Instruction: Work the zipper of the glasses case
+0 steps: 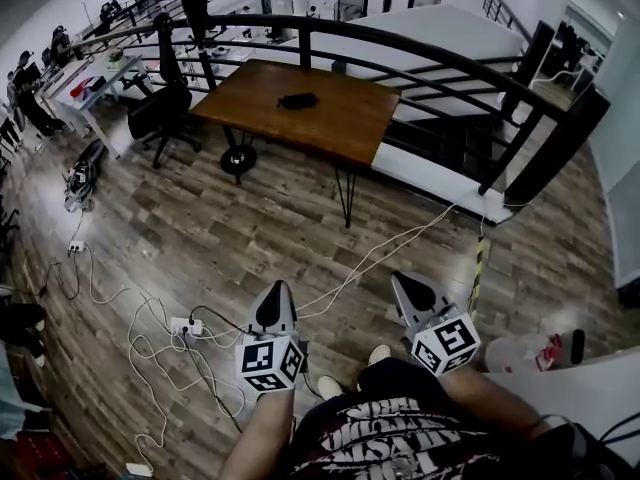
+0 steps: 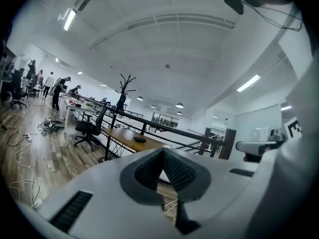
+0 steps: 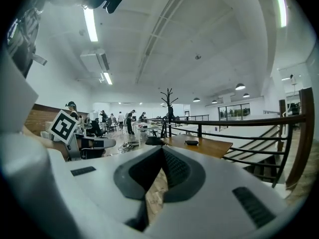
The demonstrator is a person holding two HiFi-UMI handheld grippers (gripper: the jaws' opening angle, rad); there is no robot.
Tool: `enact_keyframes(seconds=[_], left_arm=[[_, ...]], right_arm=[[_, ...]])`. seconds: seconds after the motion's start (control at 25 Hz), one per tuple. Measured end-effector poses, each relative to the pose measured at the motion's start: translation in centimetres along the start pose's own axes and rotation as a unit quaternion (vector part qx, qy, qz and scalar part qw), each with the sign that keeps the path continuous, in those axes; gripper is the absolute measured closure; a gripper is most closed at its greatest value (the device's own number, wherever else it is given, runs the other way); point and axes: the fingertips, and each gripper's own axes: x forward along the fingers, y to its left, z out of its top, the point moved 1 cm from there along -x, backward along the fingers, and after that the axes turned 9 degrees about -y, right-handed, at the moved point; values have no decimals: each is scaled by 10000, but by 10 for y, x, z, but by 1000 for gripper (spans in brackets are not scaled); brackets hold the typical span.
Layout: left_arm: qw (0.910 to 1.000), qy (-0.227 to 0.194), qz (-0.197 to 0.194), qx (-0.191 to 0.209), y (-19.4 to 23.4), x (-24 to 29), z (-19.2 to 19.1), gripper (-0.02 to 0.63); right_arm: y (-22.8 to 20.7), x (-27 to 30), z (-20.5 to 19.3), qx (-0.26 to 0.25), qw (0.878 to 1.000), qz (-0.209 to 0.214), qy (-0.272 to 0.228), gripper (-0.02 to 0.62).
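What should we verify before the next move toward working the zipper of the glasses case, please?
1. Glasses case located: ok, it lies on the wooden table.
2. Case within reach: not ok, the table stands well across the floor from the person.
3. Left gripper free: ok, jaws together on nothing.
4. Right gripper free: ok, jaws together on nothing.
5. Zipper position: cannot tell, the case shows too small.
6. Walking path: not ok, loose cables cross the floor ahead.
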Motion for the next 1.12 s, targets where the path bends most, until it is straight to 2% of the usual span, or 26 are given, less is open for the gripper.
enact_keyframes(seconds=[0.12, 0.36, 0.6, 0.84, 1.12], left_arm=[[9999, -97, 44, 41, 11, 7, 7, 606], [9953, -704, -50, 659, 12, 56, 39, 606], [9943, -602, 30, 875, 6, 116, 39, 606], [9942, -518, 145, 929, 5, 166, 41, 606], [9954, -426, 271, 817, -1, 213, 35, 606]], right_arm=[[-13, 13, 7, -68, 9999, -84, -54, 603], [-46, 72, 32, -675, 9953, 65, -698, 602], [-91, 112, 44, -468, 9941, -115, -971, 602], [-121, 147, 37, -297, 9954, 101, -906, 602], [-155, 177, 34, -125, 9953, 376, -879, 603]])
